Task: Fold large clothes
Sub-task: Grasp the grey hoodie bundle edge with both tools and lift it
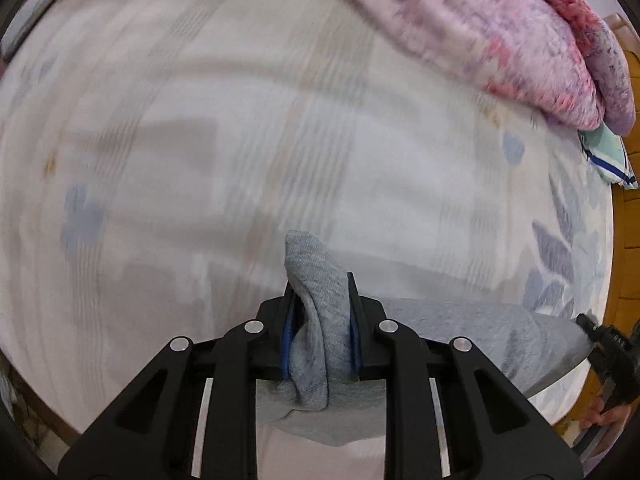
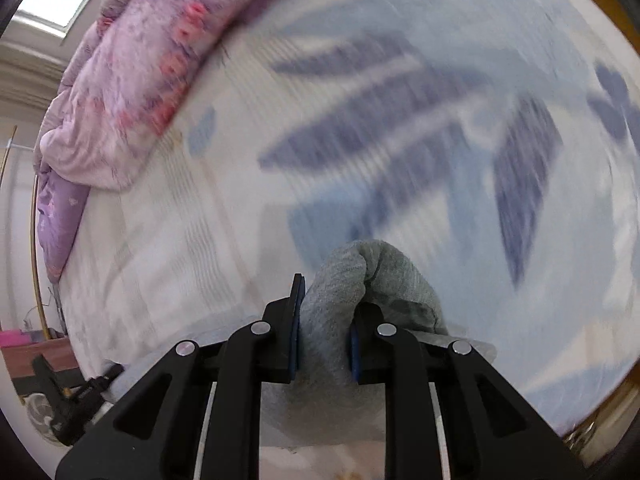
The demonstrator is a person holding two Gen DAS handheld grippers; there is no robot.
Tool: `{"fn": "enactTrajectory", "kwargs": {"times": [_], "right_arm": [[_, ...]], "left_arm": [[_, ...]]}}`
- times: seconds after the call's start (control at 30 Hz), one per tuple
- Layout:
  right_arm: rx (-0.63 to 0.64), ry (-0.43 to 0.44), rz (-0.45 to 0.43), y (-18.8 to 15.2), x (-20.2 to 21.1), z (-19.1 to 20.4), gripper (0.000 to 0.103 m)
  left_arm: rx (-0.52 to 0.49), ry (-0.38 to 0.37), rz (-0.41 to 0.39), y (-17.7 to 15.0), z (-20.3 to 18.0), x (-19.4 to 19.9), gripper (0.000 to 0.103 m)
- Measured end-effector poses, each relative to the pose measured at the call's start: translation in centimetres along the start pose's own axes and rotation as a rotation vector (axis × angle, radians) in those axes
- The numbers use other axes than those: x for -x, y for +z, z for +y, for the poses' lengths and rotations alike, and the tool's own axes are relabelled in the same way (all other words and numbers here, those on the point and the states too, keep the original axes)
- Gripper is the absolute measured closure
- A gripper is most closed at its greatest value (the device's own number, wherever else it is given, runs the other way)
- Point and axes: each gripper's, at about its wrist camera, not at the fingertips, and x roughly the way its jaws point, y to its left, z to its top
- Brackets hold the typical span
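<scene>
A grey knit garment (image 1: 460,332) hangs between my two grippers above a bed. My left gripper (image 1: 322,284) is shut on a bunched fold of the grey garment, which sticks up past the fingertips. The cloth runs from there to the right toward my right gripper (image 1: 600,344), seen at the frame's right edge. In the right wrist view my right gripper (image 2: 328,300) is shut on another bunched fold of the grey garment (image 2: 360,276). Both views are motion-blurred.
The bed sheet (image 1: 240,120) is white with blue leaf prints (image 2: 400,128). A pink and purple quilt (image 1: 500,28) lies piled at the far side; it also shows in the right wrist view (image 2: 132,80). A wooden bed frame (image 1: 628,208) borders the right. A small fan (image 2: 40,412) stands on the floor.
</scene>
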Motion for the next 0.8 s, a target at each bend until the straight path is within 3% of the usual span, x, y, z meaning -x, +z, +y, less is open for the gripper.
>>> {"fn": "enactTrajectory", "kwargs": {"times": [0.07,0.1,0.17,0.23,0.3,0.37,0.4,0.43,0.5,0.57,0.7,0.8], "right_arm": [[0.012,-0.006,-0.01,2.2,-1.4,0.3,0.086],[0.017,-0.02,-0.008,3.0,-2.8,0.3,0.086],[0.028,-0.037,0.004,3.6,-5.1,0.1,0.086],[0.053,-0.071,-0.007,3.6,-6.7,-0.1,0.085],[0.054,-0.082,0.001,3.7,-8.0,-0.6,0.079],[0.006,-0.066,0.031,3.7,-9.1,-1.6,0.066],[-0.011,-0.061,0.04,3.7,-9.4,-1.9,0.061],[-0.034,-0.092,0.048,3.7,-9.4,-2.5,0.043],[-0.061,-0.117,0.026,3.6,-8.6,-3.3,0.025],[-0.075,-0.085,0.022,3.4,-7.7,-3.8,0.021],[-0.038,-0.117,-0.011,2.7,-5.5,-3.7,0.018],[0.07,-0.196,-0.087,1.9,-3.4,-2.3,0.018]], "left_arm": [[-0.011,0.02,-0.031,2.0,-0.9,-0.8,0.078],[-0.024,0.065,-0.058,2.7,-1.5,-1.9,0.073],[-0.069,0.177,-0.091,3.1,-2.3,-4.0,0.073],[-0.094,0.235,-0.084,2.9,-1.9,-5.9,0.073],[-0.092,0.24,-0.094,2.6,-0.8,-6.2,0.072],[-0.084,0.263,-0.116,2.5,-0.5,-6.5,0.056],[-0.08,0.292,-0.128,2.4,-0.3,-6.4,0.043],[-0.074,0.306,-0.137,2.4,0.0,-6.3,0.038],[-0.063,0.289,-0.126,2.4,0.6,-6.2,0.034],[-0.065,0.292,-0.127,2.4,0.9,-5.7,0.029],[-0.119,0.342,-0.164,2.4,0.6,-4.7,0.023],[-0.118,0.362,-0.176,2.7,1.1,-4.1,0.022]]}}
